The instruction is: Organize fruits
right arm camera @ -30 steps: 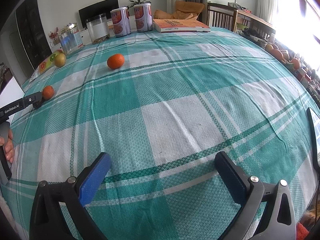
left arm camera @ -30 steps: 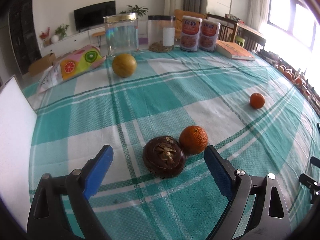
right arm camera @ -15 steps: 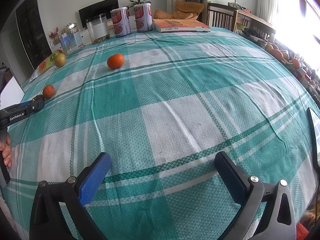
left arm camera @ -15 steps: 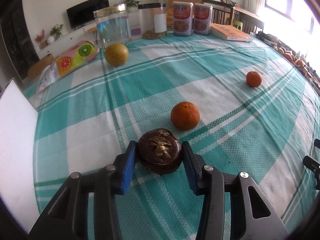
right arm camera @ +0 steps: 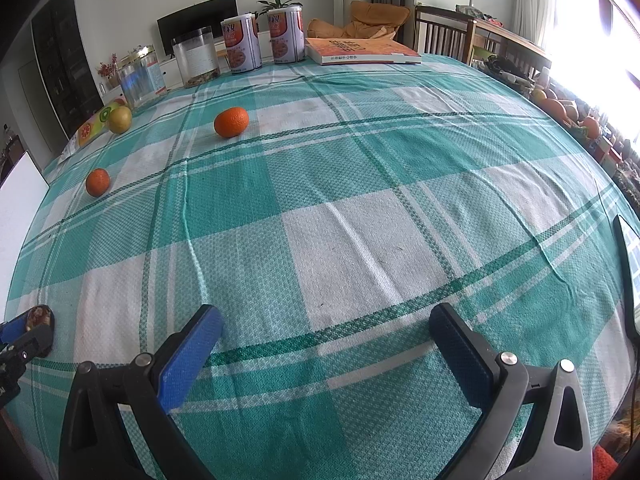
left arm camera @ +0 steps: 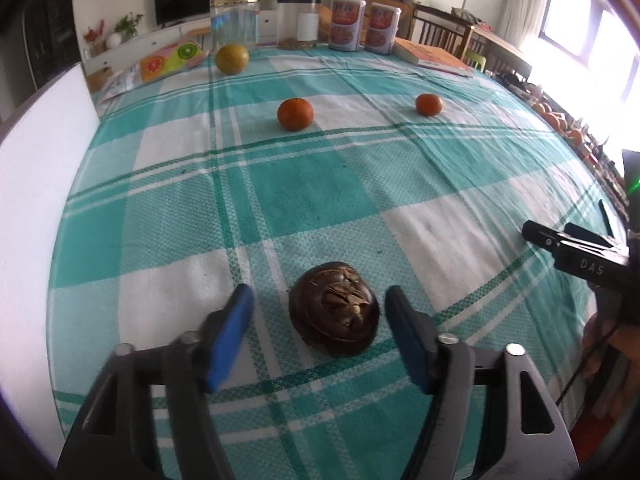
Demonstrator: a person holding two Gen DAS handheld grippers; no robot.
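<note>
A dark brown mangosteen (left arm camera: 334, 308) lies on the green plaid tablecloth between the fingers of my left gripper (left arm camera: 318, 312), which is open, with gaps on both sides. It also shows at the left edge of the right wrist view (right arm camera: 39, 316). Two oranges (left arm camera: 295, 113) (left arm camera: 429, 104) and a yellow-green fruit (left arm camera: 232, 58) lie farther back. In the right wrist view the oranges (right arm camera: 231, 121) (right arm camera: 97, 182) and the yellow-green fruit (right arm camera: 120, 119) are at the far left. My right gripper (right arm camera: 326, 330) is open and empty over bare cloth.
Two clear jars (left arm camera: 234, 20) (left arm camera: 298, 22), two cans (left arm camera: 346, 24) (left arm camera: 382, 28), a book (left arm camera: 434, 58) and a fruit-print bag (left arm camera: 168, 60) line the table's far edge. A white board (left arm camera: 36, 184) stands at the left edge. The right gripper's body (left arm camera: 576, 256) shows at right.
My left gripper, shut on the mangosteen half a second ago, has carried it nearer the front edge, set it down and opened. The right gripper has not moved.
</note>
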